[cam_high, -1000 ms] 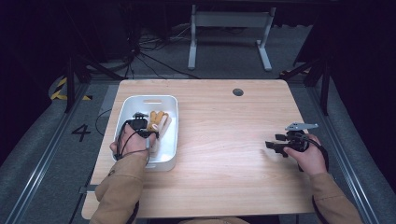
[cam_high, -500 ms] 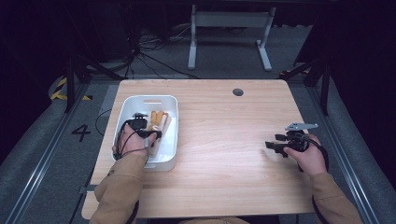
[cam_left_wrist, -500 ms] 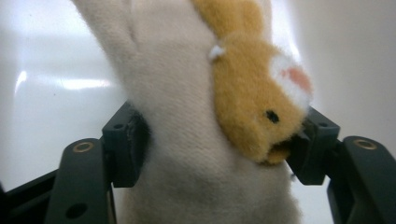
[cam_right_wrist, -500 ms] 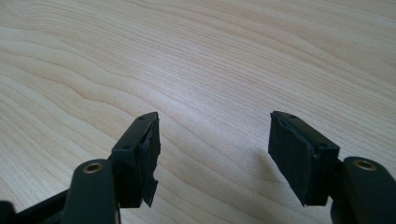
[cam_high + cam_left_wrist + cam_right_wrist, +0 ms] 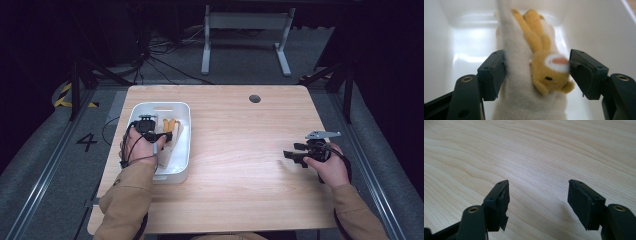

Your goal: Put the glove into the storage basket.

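While the white bin holds a plush toy (yellow on white), the left gripper's just-opened jaws flank it, wide.

A light wooden desk in a dark, dimly lit room.

The desk has a pale, wavy wood grain and a small round dark hole near its far edge. Under and around it lies a grey carpeted floor, with a white number four marked at the left and a patch of yellow-and-black striped tape farther back. Dark metal rails run along both sides. Beyond the desk stands a pale grey metal frame on two feet, black cables trail over the floor, and the background fades into blackness.
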